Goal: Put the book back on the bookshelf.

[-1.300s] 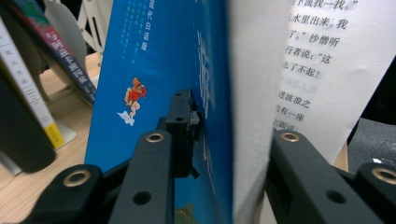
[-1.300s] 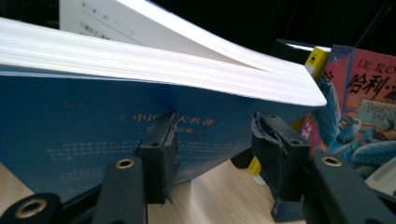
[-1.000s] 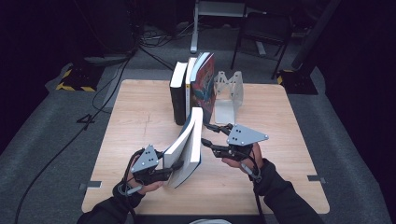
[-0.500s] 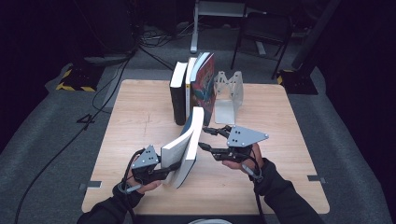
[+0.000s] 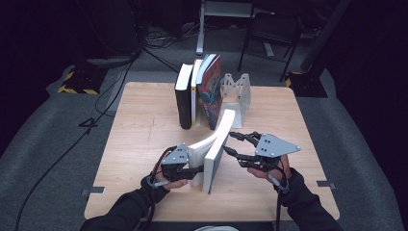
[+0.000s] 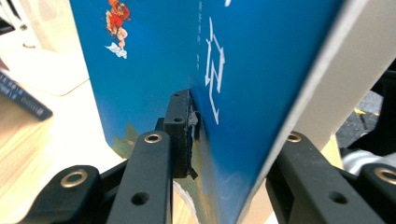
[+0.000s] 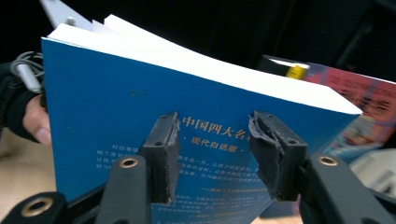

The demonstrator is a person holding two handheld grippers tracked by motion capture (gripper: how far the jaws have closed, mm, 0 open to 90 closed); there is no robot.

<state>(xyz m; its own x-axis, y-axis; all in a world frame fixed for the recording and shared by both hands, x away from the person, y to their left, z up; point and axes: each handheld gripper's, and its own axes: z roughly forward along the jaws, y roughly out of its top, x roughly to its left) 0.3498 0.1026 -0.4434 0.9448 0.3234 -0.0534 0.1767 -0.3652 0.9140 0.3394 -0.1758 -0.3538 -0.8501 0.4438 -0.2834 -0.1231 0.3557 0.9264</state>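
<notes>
High view shows one blue book (image 5: 215, 147) standing on edge and tilted on the wooden table (image 5: 144, 125), just in front of the white bookend (image 5: 239, 91) and the row that leans by it. That row counts three books: a black book (image 5: 183, 101), a thin yellow-spined book (image 5: 195, 94) and a red-covered book (image 5: 210, 89). So there are four books in all, one bookend and two grippers.

The left gripper (image 5: 185, 169) is clamped on the blue book's lower part; in the left gripper view its jaws pinch the book, one pad (image 6: 182, 135) flat on the cover. The right gripper (image 5: 232, 144) is on the far side of the book from the left one, spread wide, its pads (image 7: 166, 144) facing the back cover without gripping it.

The step in hand looks like raising the book upright to join the row. To do it well, keep the left pinch firm near the spine so the pages do not fan, use the open right jaws as a flat stop against the cover, and tip the book slowly toward the bookend so its bottom edge does not skid on the wood.
</notes>
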